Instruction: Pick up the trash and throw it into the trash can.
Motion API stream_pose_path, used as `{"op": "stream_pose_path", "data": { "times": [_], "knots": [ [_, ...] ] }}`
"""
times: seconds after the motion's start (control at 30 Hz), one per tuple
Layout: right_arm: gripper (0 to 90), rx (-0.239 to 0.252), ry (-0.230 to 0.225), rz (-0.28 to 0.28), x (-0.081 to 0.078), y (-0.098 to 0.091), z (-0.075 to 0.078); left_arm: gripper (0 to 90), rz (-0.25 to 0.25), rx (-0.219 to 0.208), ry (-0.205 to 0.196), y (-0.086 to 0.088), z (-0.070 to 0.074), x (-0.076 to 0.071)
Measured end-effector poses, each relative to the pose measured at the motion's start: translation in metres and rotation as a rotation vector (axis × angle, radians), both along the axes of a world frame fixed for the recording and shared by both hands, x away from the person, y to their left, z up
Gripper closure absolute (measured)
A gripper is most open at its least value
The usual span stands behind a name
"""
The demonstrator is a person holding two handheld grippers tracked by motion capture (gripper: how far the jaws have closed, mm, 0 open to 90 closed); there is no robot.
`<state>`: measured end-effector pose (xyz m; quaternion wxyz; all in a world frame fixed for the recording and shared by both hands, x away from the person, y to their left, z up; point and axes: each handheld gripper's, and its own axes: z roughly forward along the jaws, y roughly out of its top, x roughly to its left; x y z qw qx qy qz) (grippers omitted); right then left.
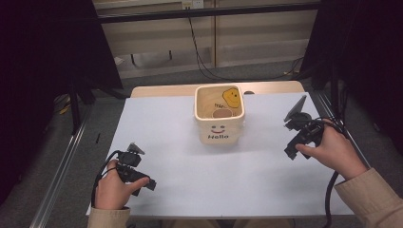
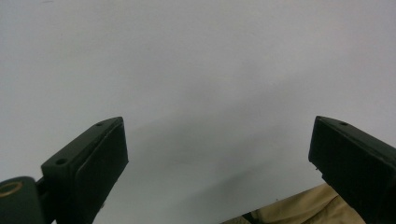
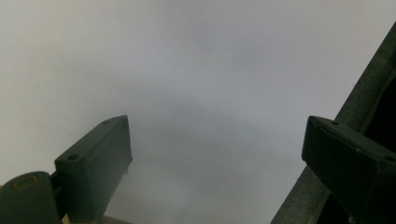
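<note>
We judge the work done or nearly so: the cream square "Hello" tub (image 1: 219, 115) at upper centre holds a yellow smiley and a brown piece, while our left gripper (image 1: 144, 183) and right gripper (image 1: 291, 151) hang wide-jawed and empty over the white table (image 1: 190, 166).

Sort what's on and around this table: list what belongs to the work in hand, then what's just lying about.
Belongs to the work:
- cream bucket marked Hello, with a yellow smiley piece and a brown piece inside
- left gripper, open, empty
- right gripper, open, empty

Lying about:
- black cables on the floor beyond the table
</note>
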<state>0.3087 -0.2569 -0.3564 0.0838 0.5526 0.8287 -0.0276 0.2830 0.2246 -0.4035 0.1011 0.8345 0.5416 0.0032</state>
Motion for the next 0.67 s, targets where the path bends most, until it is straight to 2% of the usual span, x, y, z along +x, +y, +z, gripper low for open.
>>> {"op": "stream_pose_path", "data": {
  "times": [0.13, 0.3, 0.4, 0.67],
  "knots": [
    [8.3, -0.012, -0.010, -0.030, -0.009, -0.007, -0.011, 4.4, 0.000, 0.005, -0.007, 0.000, 0.000, 0.000],
    [8.2, 0.003, 0.006, -0.037, -0.020, -0.014, -0.030, 4.4, -0.001, 0.003, -0.004, 0.000, 0.001, 0.000],
    [8.0, -0.014, 0.011, -0.061, -0.028, -0.016, -0.041, 4.4, -0.003, 0.001, -0.007, 0.001, 0.000, 0.000],
    [8.0, 0.018, 0.009, -0.103, -0.038, -0.029, -0.052, 4.4, 0.005, -0.004, -0.006, -0.001, 0.001, 0.001]
  ]
}}
